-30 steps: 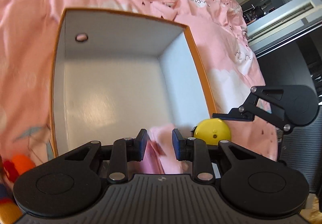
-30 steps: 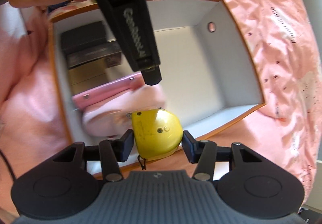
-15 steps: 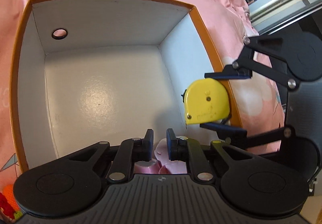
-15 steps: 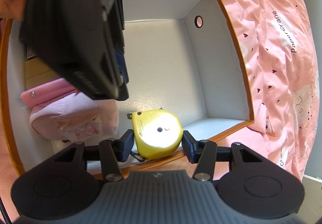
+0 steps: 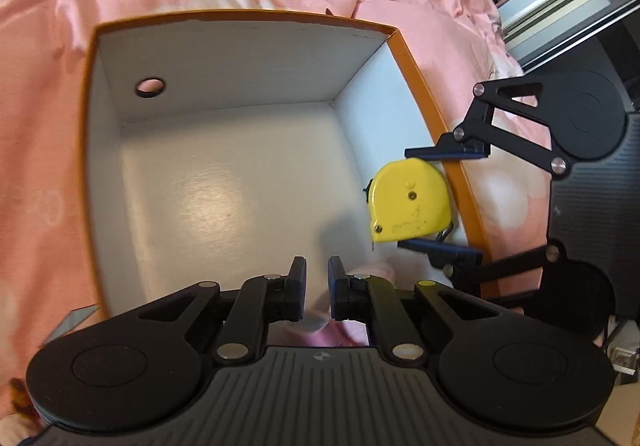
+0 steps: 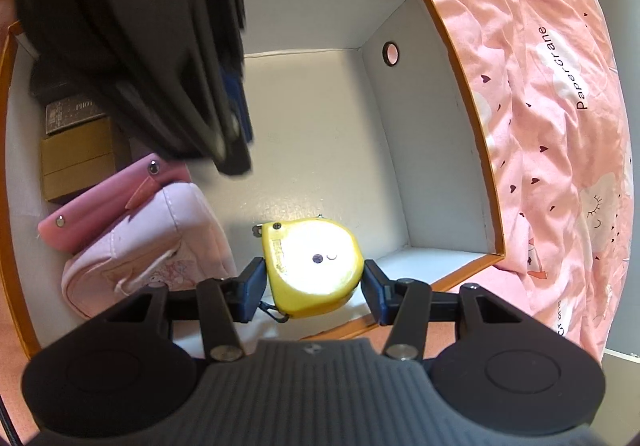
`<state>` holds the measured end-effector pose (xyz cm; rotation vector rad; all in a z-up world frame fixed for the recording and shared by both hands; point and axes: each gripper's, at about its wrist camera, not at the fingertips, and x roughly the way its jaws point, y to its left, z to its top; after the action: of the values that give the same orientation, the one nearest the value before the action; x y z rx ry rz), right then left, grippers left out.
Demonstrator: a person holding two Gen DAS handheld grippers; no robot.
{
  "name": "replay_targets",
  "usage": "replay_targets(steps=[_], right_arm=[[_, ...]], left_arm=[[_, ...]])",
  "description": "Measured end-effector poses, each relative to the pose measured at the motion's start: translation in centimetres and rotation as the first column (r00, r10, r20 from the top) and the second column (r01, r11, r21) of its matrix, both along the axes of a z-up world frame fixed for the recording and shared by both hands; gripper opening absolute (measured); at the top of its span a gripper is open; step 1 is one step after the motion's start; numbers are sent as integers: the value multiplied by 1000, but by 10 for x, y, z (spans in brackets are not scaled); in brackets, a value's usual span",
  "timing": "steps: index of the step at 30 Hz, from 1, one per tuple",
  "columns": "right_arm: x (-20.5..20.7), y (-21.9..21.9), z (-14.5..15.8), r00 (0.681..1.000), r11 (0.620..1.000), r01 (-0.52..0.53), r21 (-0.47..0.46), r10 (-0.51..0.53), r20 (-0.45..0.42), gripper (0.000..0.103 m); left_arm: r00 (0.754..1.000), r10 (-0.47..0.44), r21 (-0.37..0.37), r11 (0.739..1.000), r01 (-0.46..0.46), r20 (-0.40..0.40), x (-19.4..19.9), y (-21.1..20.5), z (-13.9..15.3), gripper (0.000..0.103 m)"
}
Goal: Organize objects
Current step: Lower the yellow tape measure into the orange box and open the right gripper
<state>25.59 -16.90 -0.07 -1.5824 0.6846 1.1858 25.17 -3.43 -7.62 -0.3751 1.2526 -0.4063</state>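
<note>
Tape measure (image 6: 314, 266), yellow, clamped flat-side-up between the right gripper (image 6: 313, 288) pads, hangs just inside the box (image 5: 424, 85) near wall over bare floor, pink pouch (image 6: 148, 246) beside it; left gripper (image 5: 317, 286) alongside, jaws shut, empty.

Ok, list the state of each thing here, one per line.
Left gripper: shut, holding nothing.
Right gripper: shut on the yellow tape measure.
Orange box: open, partly filled.
Light pink pouch: lying in the box.
Pink case: snapped shut.
</note>
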Motion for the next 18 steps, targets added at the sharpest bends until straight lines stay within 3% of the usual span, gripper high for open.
replay_targets(steps=[5, 13, 18], right_arm=[[-8, 4, -3, 1000, 1000, -9, -4, 9, -17, 53], [-17, 1, -6, 1000, 999, -12, -34, 11, -27, 53], [-22, -2, -9, 999, 998, -16, -57, 14, -29, 53]], left_arm=[[996, 10, -50, 999, -15, -88, -12, 14, -7, 11], [990, 35, -135, 989, -54, -134, -6, 14, -17, 11], [990, 47, -135, 989, -64, -130, -2, 5, -21, 12]])
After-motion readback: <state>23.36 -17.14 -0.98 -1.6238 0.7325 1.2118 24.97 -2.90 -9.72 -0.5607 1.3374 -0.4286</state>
